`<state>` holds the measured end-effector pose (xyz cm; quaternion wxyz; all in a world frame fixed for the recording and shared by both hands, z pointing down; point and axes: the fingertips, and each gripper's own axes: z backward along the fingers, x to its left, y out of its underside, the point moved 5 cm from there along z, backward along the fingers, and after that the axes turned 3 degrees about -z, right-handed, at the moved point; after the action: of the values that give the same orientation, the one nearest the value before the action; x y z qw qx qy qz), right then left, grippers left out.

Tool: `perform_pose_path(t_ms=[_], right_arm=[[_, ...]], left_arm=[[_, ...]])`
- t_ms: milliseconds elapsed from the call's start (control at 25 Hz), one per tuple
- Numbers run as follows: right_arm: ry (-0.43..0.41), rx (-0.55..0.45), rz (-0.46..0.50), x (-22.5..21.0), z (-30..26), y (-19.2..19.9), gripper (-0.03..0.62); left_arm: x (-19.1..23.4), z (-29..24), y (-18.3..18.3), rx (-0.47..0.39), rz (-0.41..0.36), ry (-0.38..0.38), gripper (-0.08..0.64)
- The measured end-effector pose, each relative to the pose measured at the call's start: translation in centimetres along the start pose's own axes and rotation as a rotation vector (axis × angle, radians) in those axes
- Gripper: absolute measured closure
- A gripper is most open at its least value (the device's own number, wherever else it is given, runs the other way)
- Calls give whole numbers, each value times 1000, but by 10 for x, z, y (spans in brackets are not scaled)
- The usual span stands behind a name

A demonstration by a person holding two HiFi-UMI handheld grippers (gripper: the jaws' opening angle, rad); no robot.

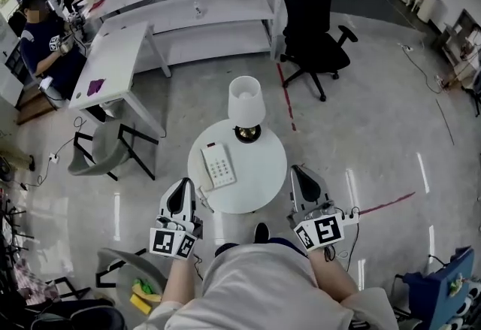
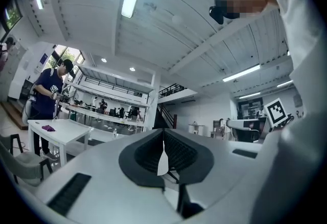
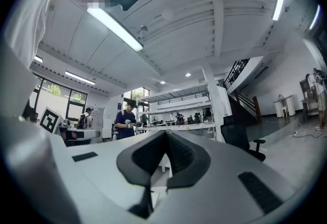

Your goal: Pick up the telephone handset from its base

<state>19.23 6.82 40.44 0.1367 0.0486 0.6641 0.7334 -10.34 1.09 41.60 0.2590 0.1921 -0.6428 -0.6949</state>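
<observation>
A small round white tabletop (image 1: 259,182) is seen from above. A white telephone (image 1: 218,165) is set towards its left side and a table lamp (image 1: 245,107) at its far edge. The handset (image 1: 208,168) is shown lying along the left of its base, untouched. The left gripper (image 1: 182,186) is held just beside the tabletop's near left rim. The right gripper (image 1: 301,174) is held just beside its near right rim. Neither is touching the telephone.

In the gripper views, the left fingers (image 2: 176,152) and the right fingers (image 3: 179,154) are clenched together with nothing between them. Only the room is shown beyond.

None of the task is judged done. Reaching in, opening over the handset, grasping and lifting are all left.
</observation>
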Motion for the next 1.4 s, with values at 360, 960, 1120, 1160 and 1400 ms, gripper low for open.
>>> perform_pose_path(t_ms=[360,960,1120,1160,1400], right_arm=[[-21,14,-22,-23,-40,4,583],[-10,54,-49,0,-83,24,583],[-15,65,-52,3,-89,26,583],[-18,69,-50,4,-90,27,581],[-15,66,-50,3,-90,26,580]], left_arm=[[13,-37,0,8,-26,-30,538],[62,-48,5,31,-36,-7,538],[66,-51,7,44,-33,-5,538],[67,-52,7,47,-35,-3,538],[63,-57,5,39,-33,12,538]])
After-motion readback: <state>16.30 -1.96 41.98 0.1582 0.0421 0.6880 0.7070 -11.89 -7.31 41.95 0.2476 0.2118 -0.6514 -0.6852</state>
